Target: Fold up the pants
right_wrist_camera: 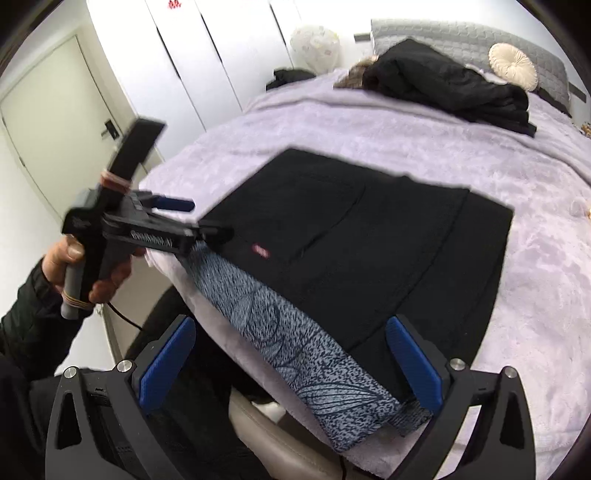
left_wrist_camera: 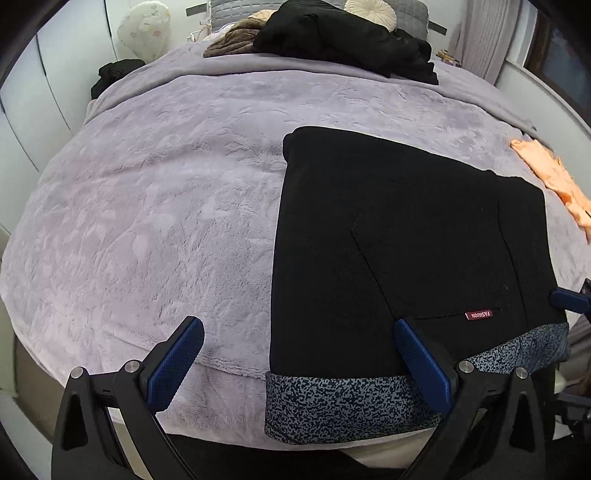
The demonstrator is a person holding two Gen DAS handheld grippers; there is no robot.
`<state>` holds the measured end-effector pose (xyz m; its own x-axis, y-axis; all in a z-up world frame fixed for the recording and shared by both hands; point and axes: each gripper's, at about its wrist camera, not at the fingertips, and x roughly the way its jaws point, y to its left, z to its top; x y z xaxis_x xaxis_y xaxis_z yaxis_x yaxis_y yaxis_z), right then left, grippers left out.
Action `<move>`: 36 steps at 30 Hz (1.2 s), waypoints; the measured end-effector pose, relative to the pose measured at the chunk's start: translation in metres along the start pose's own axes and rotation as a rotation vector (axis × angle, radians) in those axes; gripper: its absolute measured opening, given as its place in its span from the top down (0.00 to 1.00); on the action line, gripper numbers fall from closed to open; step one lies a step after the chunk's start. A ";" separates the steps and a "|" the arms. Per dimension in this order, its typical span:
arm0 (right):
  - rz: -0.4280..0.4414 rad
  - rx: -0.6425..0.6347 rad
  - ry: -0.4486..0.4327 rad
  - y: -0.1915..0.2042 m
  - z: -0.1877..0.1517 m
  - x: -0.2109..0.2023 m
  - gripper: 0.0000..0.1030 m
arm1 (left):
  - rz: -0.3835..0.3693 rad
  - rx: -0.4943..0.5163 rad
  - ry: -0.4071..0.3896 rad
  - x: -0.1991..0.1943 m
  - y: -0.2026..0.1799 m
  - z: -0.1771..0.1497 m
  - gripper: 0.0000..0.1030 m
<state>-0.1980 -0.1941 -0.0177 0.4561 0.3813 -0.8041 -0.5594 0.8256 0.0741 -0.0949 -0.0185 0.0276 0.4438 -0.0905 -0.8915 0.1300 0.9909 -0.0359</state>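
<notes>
The left claw [left_wrist_camera: 299,354] hangs low over the near edge of the bed [left_wrist_camera: 155,206]. Its 2 blue fingers [left_wrist_camera: 177,363] are spread wide and hold nothing. 1 finger is over the purple blanket and the other is over the pants [left_wrist_camera: 399,236].

The right claw [right_wrist_camera: 290,363] is also spread wide and holds nothing. It sits low by the waistband [right_wrist_camera: 314,354], at the near corner of the pants.

The black pants lie folded flat on the bed, close to its near edge. The gray speckled waistband hangs a little over that edge. A small red tag [left_wrist_camera: 479,315] sits on the back pocket.

Only the right wrist view shows the person's hand [right_wrist_camera: 74,269] in a dark sleeve, gripping the left claw's handle. In that view the left claw's tips are next to the waistband end of the pants. That view also shows a white door [right_wrist_camera: 48,122].

Only the left wrist view shows an orange cloth [left_wrist_camera: 554,181] at the far right side of the bed.

A pile of dark clothes [left_wrist_camera: 343,37] lies at the far end of the bed near a round cream pillow [left_wrist_camera: 371,13]. The left claw is blurry in the right wrist view, so I cannot tell if it touches the cloth.
</notes>
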 end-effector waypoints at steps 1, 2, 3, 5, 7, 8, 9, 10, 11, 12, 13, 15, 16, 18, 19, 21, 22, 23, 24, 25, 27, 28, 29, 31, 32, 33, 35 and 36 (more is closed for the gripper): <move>-0.014 -0.028 0.005 0.003 -0.001 0.000 0.00 | -0.004 -0.007 -0.001 -0.001 0.001 -0.001 0.00; -0.025 -0.050 0.010 0.006 -0.001 -0.001 0.00 | -0.003 -0.009 -0.002 -0.002 0.002 -0.002 0.00; -0.030 -0.066 0.015 0.009 0.000 -0.003 0.00 | -0.001 -0.007 -0.006 -0.002 0.001 -0.003 0.00; -0.041 -0.112 0.004 0.011 0.008 -0.008 0.00 | 0.007 0.004 -0.012 -0.003 0.000 -0.003 0.00; -0.085 -0.201 -0.027 0.016 0.026 -0.013 0.00 | 0.012 0.009 -0.013 -0.003 -0.001 -0.003 0.00; -0.099 -0.260 -0.049 0.019 0.036 -0.014 0.00 | 0.013 0.011 -0.015 -0.004 -0.001 -0.004 0.00; -0.092 -0.327 -0.074 0.022 0.047 -0.014 0.00 | 0.013 0.012 -0.017 -0.004 -0.001 -0.004 0.00; -0.074 -0.374 -0.086 0.023 0.057 -0.012 0.00 | 0.011 0.011 -0.017 -0.004 -0.001 -0.004 0.00; -0.043 -0.412 -0.078 0.021 0.068 -0.005 0.00 | 0.009 0.006 -0.016 -0.004 -0.001 -0.004 0.00; -0.009 -0.435 -0.050 0.019 0.081 0.005 0.00 | 0.006 0.004 -0.014 -0.004 0.000 -0.004 0.00; 0.007 -0.448 -0.023 0.019 0.093 0.017 0.00 | 0.004 0.003 -0.012 -0.004 0.000 -0.004 0.00; 0.029 -0.487 0.046 0.020 0.111 0.043 0.00 | 0.007 0.009 -0.010 -0.003 0.000 -0.003 0.00; 0.038 -0.512 0.092 0.022 0.116 0.059 0.00 | 0.008 0.014 -0.010 -0.003 0.000 -0.002 0.00; 0.030 -0.548 0.206 0.019 0.114 0.088 0.00 | 0.008 0.017 -0.011 -0.003 0.000 -0.002 0.00; 0.029 -0.555 0.268 0.014 0.107 0.099 0.00 | 0.002 0.018 -0.008 -0.003 0.000 -0.002 0.00; 0.060 -0.524 0.252 0.001 0.098 0.096 0.00 | -0.010 0.023 -0.006 -0.002 0.000 -0.004 0.00; 0.072 -0.495 0.252 -0.008 0.093 0.090 0.00 | -0.016 0.025 -0.005 -0.003 -0.001 -0.004 0.00; 0.074 -0.474 0.256 -0.018 0.086 0.083 0.01 | -0.030 0.028 0.000 -0.006 0.000 -0.003 0.00; 0.056 -0.465 0.245 -0.027 0.078 0.074 0.00 | -0.043 0.034 -0.004 -0.011 0.000 0.000 0.00; 0.038 -0.456 0.230 -0.036 0.070 0.063 0.01 | -0.047 0.056 -0.022 -0.018 -0.003 0.004 0.00; 0.022 -0.414 0.215 -0.050 0.057 0.046 0.00 | -0.042 0.122 -0.075 -0.031 -0.014 0.016 0.00; 0.005 -0.398 0.202 -0.055 0.051 0.039 0.00 | -0.055 0.161 -0.099 -0.037 -0.024 0.025 0.00; -0.005 -0.371 0.205 -0.061 0.048 0.035 0.00 | -0.081 0.196 -0.114 -0.039 -0.035 0.034 0.00; -0.009 -0.302 0.186 -0.068 0.044 0.028 0.00 | -0.174 0.285 -0.119 -0.035 -0.058 0.049 0.00; -0.015 -0.277 0.167 -0.070 0.041 0.025 0.00 | -0.201 0.322 -0.097 -0.026 -0.068 0.054 0.00; -0.028 -0.264 0.154 -0.070 0.039 0.022 0.00 | -0.194 0.347 -0.059 -0.012 -0.074 0.058 0.00; -0.064 -0.226 0.111 -0.072 0.031 0.009 0.00 | -0.062 0.346 0.052 0.029 -0.072 0.060 0.00; -0.083 -0.190 0.080 -0.076 0.026 0.001 0.00 | -0.054 0.323 0.066 0.037 -0.064 0.060 0.00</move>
<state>-0.1372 -0.2452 -0.0086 0.4537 0.2749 -0.8477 -0.6462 0.7565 -0.1005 -0.0339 -0.0914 0.0237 0.3718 -0.1254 -0.9198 0.4311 0.9009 0.0514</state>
